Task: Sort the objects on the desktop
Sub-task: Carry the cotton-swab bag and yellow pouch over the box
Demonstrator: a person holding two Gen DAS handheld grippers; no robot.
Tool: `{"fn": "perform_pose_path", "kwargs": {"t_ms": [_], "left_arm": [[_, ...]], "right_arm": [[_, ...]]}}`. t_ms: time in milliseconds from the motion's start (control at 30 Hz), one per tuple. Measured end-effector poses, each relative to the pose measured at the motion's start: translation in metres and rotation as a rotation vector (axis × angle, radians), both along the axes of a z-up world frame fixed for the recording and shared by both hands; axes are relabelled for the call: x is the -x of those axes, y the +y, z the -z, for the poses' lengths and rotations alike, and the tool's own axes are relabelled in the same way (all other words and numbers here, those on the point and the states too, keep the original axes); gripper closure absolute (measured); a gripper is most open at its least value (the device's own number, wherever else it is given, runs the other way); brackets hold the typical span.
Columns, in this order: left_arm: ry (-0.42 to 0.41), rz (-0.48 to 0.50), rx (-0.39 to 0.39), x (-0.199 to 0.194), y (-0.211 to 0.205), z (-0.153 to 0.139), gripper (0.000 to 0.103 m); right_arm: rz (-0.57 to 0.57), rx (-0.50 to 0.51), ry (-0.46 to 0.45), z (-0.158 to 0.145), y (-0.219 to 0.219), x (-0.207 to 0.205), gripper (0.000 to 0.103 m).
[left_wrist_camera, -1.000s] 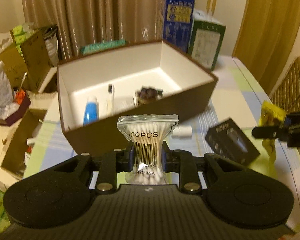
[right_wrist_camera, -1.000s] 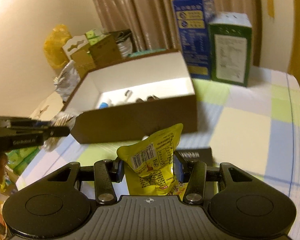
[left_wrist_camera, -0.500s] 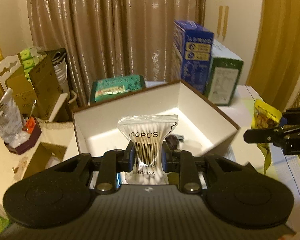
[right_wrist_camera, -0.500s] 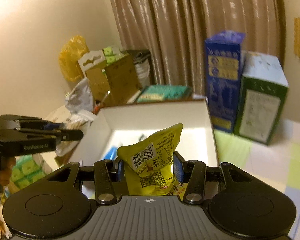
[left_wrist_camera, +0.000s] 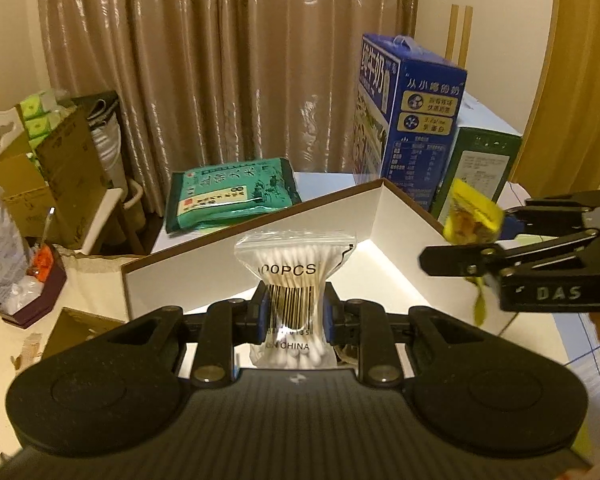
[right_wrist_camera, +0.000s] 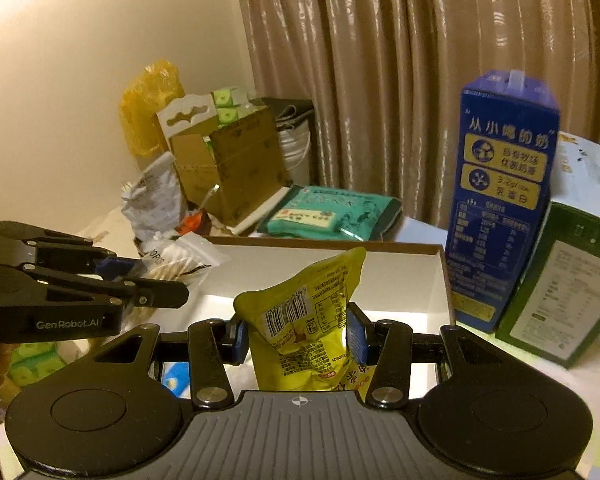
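The left tool (left_wrist_camera: 295,314) is clamped tight on a clear bag of cotton swabs (left_wrist_camera: 294,276), its blue pads pinching the bag at its barcode so the bag bulges above and below the grip; the bag stands upright in front of an open box (left_wrist_camera: 404,212) with brown outer walls and a white inside, and it hangs above the box's near part; the right tool (right_wrist_camera: 298,334) is closed partway on a yellow snack packet (right_wrist_camera: 306,320), the pads pressing its two sides, with the packet's crumpled top leaning to the right; seen from the left wrist, the right tool (left_wrist_camera: 466,240) reaches in from the right edge with the yellow packet (left_wrist_camera: 472,214) over the box's right wall; seen from the right wrist, the left tool (right_wrist_camera: 148,280) comes in from the left with the swab bag (right_wrist_camera: 184,256) over the box's left side; a blue item (right_wrist_camera: 174,376) lies on the box floor, partly hidden behind the right tool; beyond the box on the worktop (left_wrist_camera: 328,182) lies a flat green packet (left_wrist_camera: 232,196); to its right stand a tall blue carton (left_wrist_camera: 412,120) and, just beside it, a green carton (left_wrist_camera: 480,168); a curtain (left_wrist_camera: 220,60) hangs behind.
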State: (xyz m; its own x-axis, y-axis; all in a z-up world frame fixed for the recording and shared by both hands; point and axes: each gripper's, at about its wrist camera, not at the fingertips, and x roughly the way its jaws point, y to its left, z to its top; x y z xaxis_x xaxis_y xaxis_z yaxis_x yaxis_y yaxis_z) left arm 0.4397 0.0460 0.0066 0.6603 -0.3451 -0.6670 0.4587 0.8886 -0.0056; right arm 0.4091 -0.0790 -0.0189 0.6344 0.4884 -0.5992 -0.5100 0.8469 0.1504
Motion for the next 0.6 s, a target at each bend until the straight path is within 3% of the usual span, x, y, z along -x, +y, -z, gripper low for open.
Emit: {"fn": "perform_pose_path", "kwargs": {"t_ms": [600], "left_arm": [[0.119,0.012,-0.057,-0.079,-0.031,0.068,0.082]], "right_arm": [[0.042,0.1,0.105,0.059,0.008,-0.068,0.059]]}}
